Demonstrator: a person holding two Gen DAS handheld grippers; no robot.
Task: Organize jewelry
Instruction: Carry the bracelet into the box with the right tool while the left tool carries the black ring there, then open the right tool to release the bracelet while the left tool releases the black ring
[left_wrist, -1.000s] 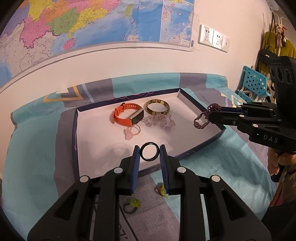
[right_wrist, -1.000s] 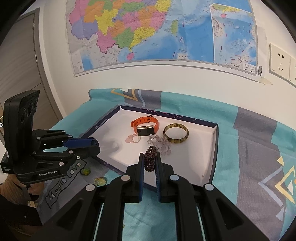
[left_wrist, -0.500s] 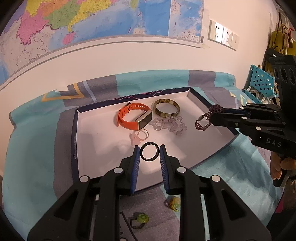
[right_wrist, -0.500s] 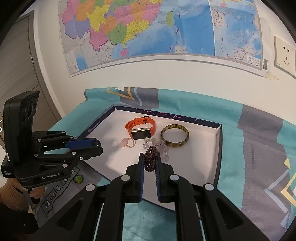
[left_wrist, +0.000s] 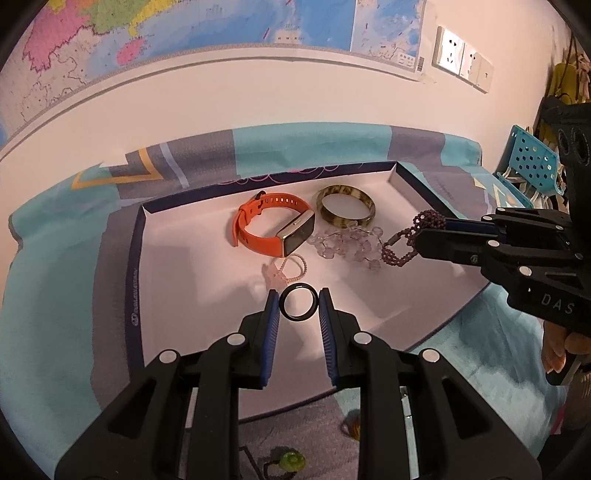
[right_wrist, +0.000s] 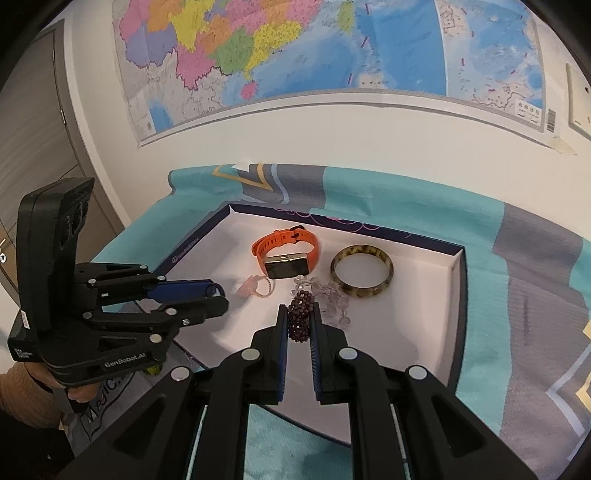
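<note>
My left gripper (left_wrist: 298, 303) is shut on a black ring (left_wrist: 299, 317) and holds it above the near part of the white tray (left_wrist: 192, 266). My right gripper (right_wrist: 300, 314) is shut on a dark purple bead bracelet (right_wrist: 300, 320), over the tray's middle; the bracelet also shows in the left wrist view (left_wrist: 404, 240). In the tray lie an orange smart band (left_wrist: 275, 229), an amber bangle (left_wrist: 346, 209), a clear bead bracelet (left_wrist: 347, 245) and a small pink bracelet (left_wrist: 284, 269).
The tray sits on a teal and grey cloth (left_wrist: 55, 295) against a white wall with a map (right_wrist: 295, 48). Small green and yellow pieces (left_wrist: 291, 461) lie on the cloth in front of the tray. A blue perforated chair (left_wrist: 532, 166) stands at the right.
Both grippers have moved forward over the tray, each still holding its piece. The tray's contents have not moved.
</note>
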